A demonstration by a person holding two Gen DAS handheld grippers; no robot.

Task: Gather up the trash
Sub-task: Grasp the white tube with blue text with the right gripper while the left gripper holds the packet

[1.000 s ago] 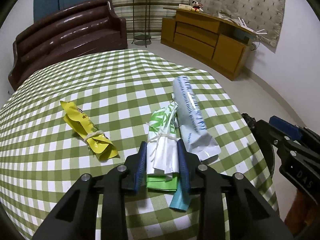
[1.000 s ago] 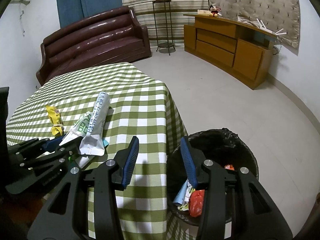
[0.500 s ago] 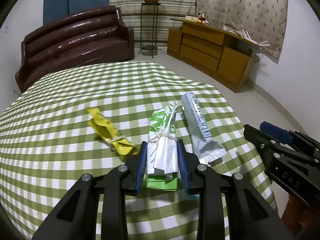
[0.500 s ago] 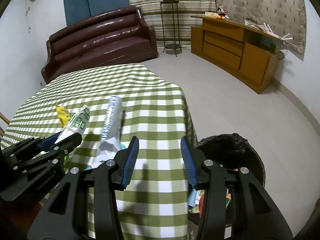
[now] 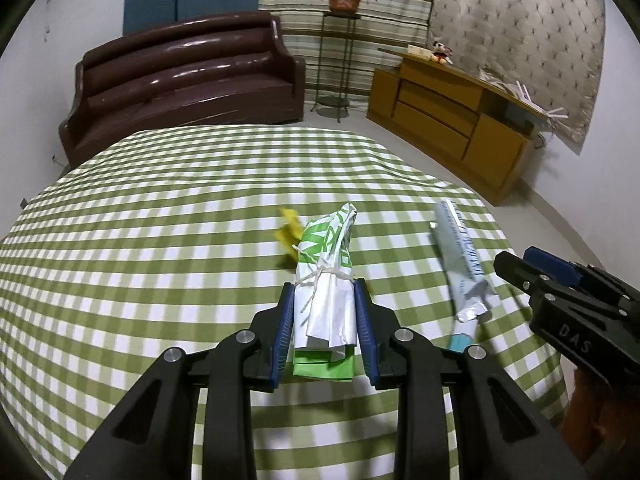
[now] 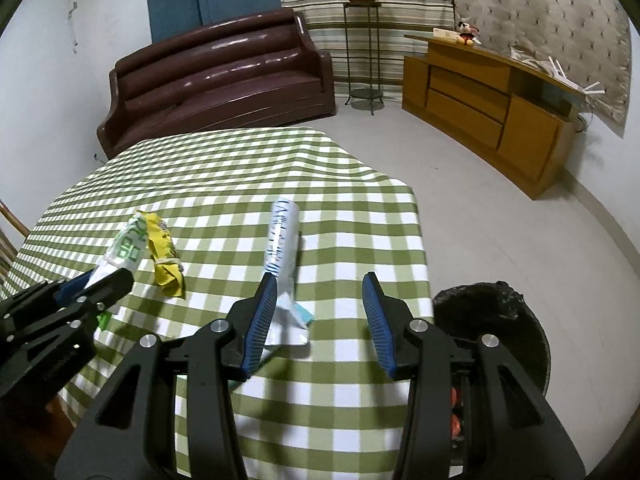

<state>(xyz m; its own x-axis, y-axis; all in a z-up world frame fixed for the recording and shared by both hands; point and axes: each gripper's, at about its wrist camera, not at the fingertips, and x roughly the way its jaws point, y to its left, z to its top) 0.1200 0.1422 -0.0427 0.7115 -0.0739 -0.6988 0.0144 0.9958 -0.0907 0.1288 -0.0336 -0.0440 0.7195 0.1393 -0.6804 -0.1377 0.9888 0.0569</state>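
Left wrist view shows the left tool [image 5: 324, 320] grasping the green-white bundle [image 5: 326, 276]; carry it level to the bin [image 6: 496, 328], while the right tool [image 6: 320, 320] is released.

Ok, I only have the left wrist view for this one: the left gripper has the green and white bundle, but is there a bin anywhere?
Observer: Yes. The right wrist view shows a black-lined bin on the floor, just past the table's corner.
Operator: Anything in it?
Observer: Red scraps show low inside; the rest is dark.
Operator: Is the right gripper carrying something?
Observer: No. The right gripper is open and empty, with the near end of the white and blue wrapper beside one finger.
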